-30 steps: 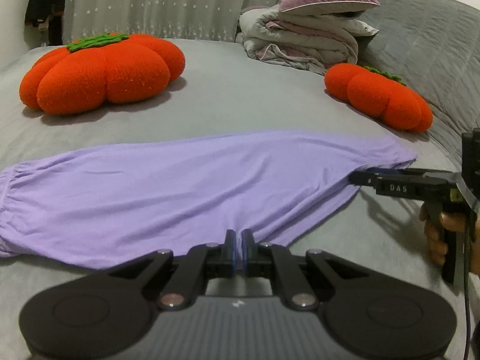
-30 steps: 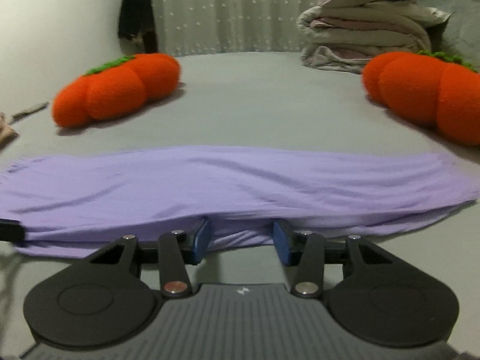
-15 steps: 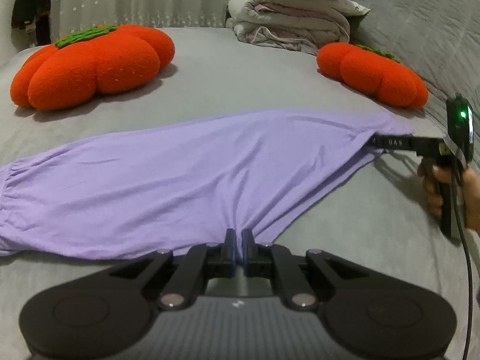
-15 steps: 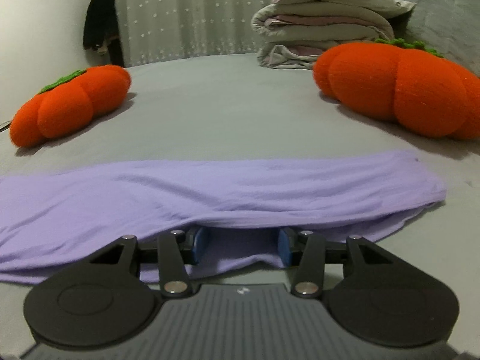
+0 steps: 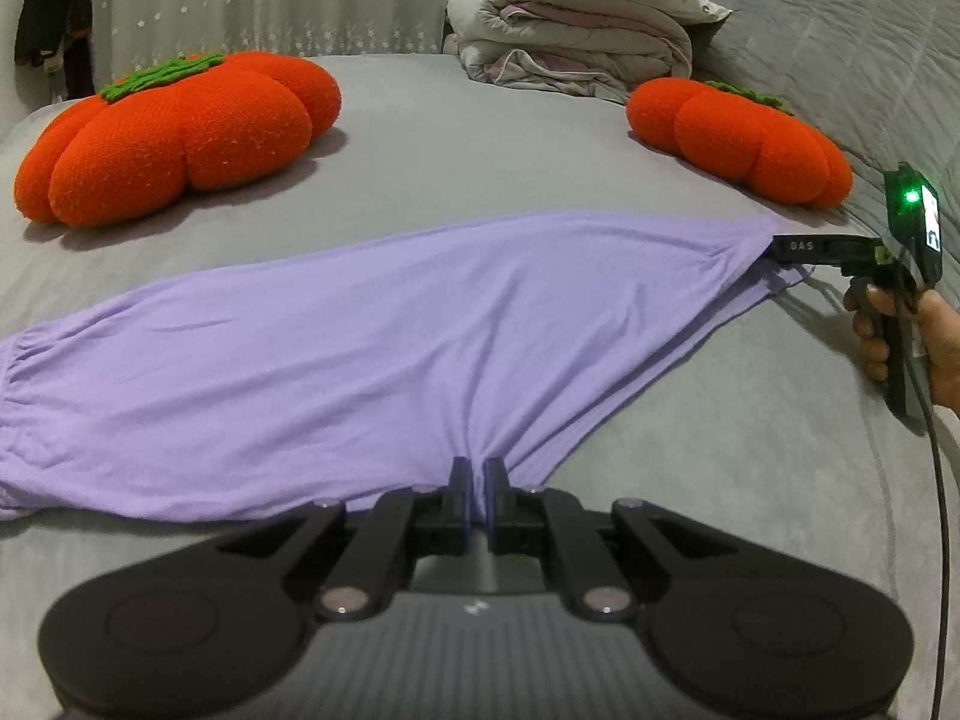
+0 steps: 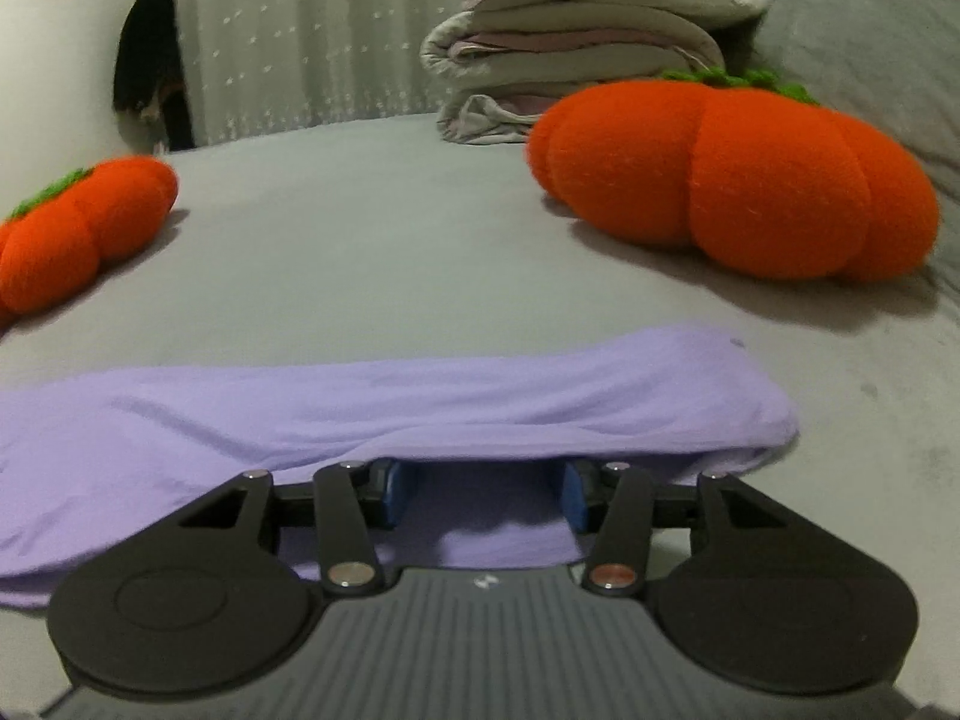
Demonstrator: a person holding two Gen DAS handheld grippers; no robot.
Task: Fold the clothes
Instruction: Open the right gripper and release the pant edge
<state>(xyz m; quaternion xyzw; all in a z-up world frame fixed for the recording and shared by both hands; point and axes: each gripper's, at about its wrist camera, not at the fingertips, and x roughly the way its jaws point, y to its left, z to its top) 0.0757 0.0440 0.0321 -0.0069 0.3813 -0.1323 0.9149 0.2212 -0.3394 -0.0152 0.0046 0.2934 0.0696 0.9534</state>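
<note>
On the grey bed cover point(image 5: 480, 138), a lilac pair of trousers point(image 5: 336, 348) is laid out flat across the near part, with its gathered cuff at the far left and its wider end drawn out to the right. It lies well apart from the two orange pumpkin cushions point(image 5: 174, 132) and from the stack of folded bedding point(image 5: 576, 36) at the back.

The near edge of the cloth is pinched by the left gripper point(image 5: 478, 495); its jaws are closed on a small bunch of fabric, from which creases fan outward. The right gripper point(image 6: 480, 489) is seen with its jaws standing apart. Its fingers are slid in under a raised fold at the right end, lilac cloth lies between them, and no pad can be seen pressing on it — so nothing is judged to be held there yet.

The fabric is judged to be thin, soft and light — a jersey knit that drapes, stretches and wrinkles readily, and that is in no way fragile. It is likely to sag between two hold points and to drag on the cover rather than slide. Hold is best taken at edges and corners, through both layers, with the waistband end and cuff end matched before anything is folded over.
</note>
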